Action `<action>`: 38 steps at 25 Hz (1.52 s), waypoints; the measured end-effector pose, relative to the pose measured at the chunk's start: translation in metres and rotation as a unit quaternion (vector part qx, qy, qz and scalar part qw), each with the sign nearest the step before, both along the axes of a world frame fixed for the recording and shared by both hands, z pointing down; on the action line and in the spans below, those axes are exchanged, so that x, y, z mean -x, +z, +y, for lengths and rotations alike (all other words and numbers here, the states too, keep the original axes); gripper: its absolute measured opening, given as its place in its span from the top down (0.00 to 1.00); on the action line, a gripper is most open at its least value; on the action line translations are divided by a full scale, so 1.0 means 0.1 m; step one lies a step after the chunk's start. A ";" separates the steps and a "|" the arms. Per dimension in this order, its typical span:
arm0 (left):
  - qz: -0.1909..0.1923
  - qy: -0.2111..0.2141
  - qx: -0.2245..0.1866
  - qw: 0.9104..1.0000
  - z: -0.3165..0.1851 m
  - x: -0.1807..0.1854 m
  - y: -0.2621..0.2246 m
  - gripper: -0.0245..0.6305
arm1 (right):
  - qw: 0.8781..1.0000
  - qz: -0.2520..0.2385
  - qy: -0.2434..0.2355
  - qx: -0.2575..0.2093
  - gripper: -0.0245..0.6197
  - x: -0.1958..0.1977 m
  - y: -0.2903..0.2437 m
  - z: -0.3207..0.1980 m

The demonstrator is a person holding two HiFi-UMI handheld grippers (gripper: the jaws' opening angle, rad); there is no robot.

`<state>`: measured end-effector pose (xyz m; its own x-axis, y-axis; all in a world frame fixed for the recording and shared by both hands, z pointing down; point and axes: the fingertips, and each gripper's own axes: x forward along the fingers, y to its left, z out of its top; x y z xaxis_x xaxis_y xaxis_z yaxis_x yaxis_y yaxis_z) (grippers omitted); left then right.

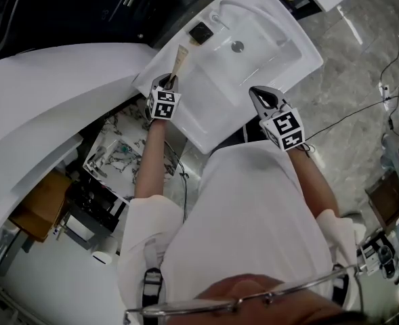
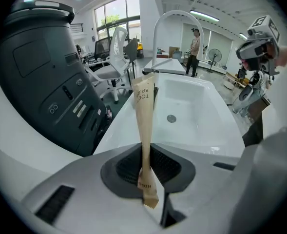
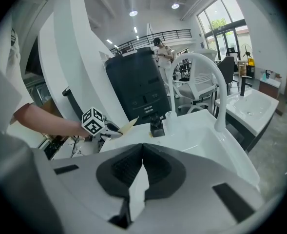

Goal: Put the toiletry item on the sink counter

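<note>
A slim tan paper toothbrush packet (image 2: 144, 101) stands upright between the jaws of my left gripper (image 2: 146, 172), which is shut on its lower end. In the head view that left gripper (image 1: 168, 82) holds the packet (image 1: 179, 58) over the left rim of the white sink counter (image 1: 301, 63). My right gripper (image 1: 255, 94) hovers over the counter's near edge, on the right, with its jaws shut and nothing in them. The right gripper view shows the right gripper (image 3: 142, 152) with pads touching, and the left gripper (image 3: 106, 128) with the packet (image 3: 129, 125) beyond it.
A white arched faucet (image 2: 175, 18) stands at the back of the basin with its drain (image 2: 171, 118). A small black object (image 1: 200, 32) sits on the counter beside the faucet. A large dark machine (image 2: 41, 77) stands left of the sink. A person (image 2: 195, 45) stands far off.
</note>
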<state>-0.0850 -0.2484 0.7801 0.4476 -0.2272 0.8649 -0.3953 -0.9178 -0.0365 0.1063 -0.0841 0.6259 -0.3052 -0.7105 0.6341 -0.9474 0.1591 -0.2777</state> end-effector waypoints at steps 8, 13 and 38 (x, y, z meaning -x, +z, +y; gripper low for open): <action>-0.052 0.027 -0.001 0.998 -0.22 0.01 0.35 0.90 | 1.000 -0.006 0.005 0.022 0.95 -0.03 0.15 0.01; -0.084 0.046 -0.004 0.995 -0.35 0.04 0.51 0.90 | 0.999 -0.012 0.008 0.031 0.95 -0.01 0.21 0.00; -0.123 0.002 -0.007 0.992 -0.36 0.25 0.69 0.72 | 0.998 -0.029 0.000 0.050 0.95 -0.02 0.42 0.11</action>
